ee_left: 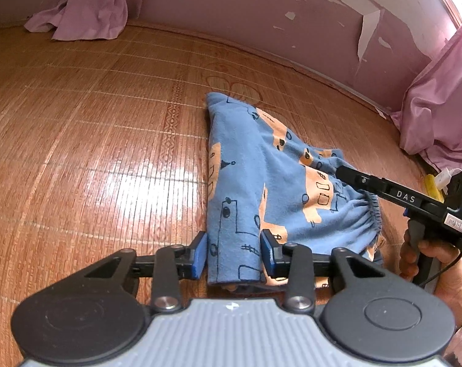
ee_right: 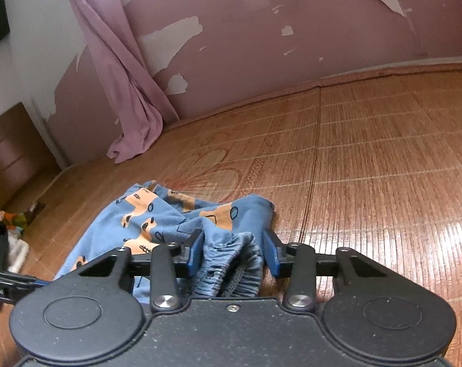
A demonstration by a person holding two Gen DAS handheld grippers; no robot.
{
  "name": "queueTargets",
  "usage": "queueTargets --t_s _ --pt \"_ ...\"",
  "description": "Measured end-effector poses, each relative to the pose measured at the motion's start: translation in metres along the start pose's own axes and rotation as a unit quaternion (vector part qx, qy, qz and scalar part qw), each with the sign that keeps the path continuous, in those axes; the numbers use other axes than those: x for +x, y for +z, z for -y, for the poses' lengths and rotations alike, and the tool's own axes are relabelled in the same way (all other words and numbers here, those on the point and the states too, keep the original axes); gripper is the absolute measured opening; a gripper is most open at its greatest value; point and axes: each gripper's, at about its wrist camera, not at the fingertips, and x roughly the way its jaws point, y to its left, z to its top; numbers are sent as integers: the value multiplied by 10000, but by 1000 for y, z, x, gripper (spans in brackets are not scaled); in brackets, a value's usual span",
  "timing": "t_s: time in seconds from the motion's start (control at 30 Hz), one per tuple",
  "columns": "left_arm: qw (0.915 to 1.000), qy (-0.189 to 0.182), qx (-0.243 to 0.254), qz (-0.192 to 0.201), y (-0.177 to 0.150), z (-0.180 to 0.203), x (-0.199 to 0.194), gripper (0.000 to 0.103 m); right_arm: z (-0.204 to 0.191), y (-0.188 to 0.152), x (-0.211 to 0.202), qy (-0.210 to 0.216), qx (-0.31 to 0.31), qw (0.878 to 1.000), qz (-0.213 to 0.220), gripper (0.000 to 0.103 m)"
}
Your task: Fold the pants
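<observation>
Blue pants with an orange print lie folded on a bamboo mat. My left gripper is open, low over the near end, and a flat strip of the cloth lies between its blue pads. The elastic waistband is at the right. My right gripper reaches in from the right with its tip on the cloth above the waistband. In the right wrist view the pants spread to the left, and the bunched waistband sits between the jaws of the open right gripper.
A hand holds the right gripper's handle. Pink curtains hang at the far left and at the right against a peeling pink wall. A yellow item lies at the mat's right edge. Loose clothes are piled beyond the mat's left edge.
</observation>
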Motion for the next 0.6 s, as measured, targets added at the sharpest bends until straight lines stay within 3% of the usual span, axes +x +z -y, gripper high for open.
queueTargets --t_s 0.6 --pt "9998 -104 159 57 -2 0 -3 25 -15 -5 -3 -258 -318 9990 183 28"
